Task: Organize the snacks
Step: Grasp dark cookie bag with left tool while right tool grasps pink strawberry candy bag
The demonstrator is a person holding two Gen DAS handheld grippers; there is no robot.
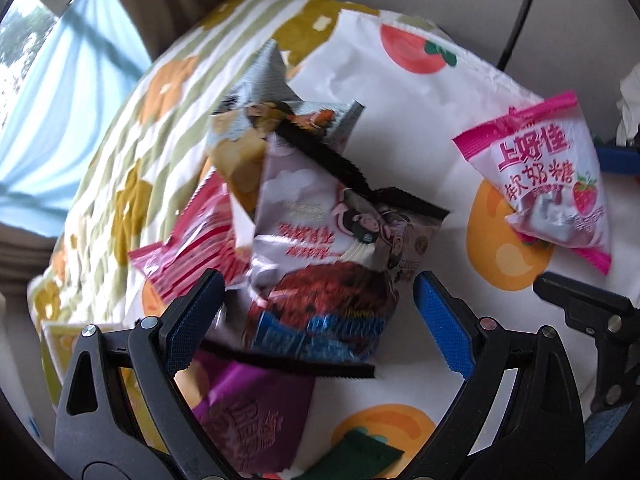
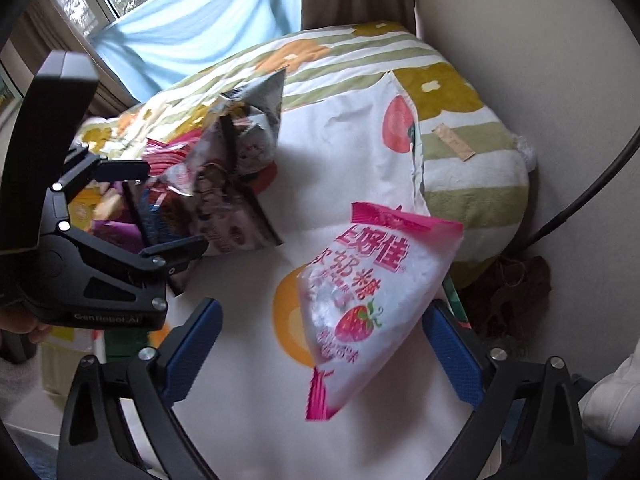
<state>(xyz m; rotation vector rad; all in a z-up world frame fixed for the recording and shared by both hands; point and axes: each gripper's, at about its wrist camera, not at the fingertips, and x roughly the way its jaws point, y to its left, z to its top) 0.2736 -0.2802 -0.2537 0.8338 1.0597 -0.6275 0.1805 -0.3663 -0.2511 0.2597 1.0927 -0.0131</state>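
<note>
Right wrist view shows the pink-and-white strawberry candy bag [image 2: 360, 300] lying between the blue pads of the right claw [image 2: 320, 344], which gapes wide and grips nothing. That bag rests on a white fruit-print cloth [image 2: 352, 168] spread over a striped floral quilt [image 2: 460, 160], well apart from the heap of snacks. Only the left wrist view shows the heap closely: a purple-grey crinkled snack packet [image 1: 320, 248] lies between the pads of the wide-open left claw [image 1: 316, 324], with a dark purple pouch [image 1: 256, 416] below it and a red-striped wrapper [image 1: 200, 252] beside it.
</note>
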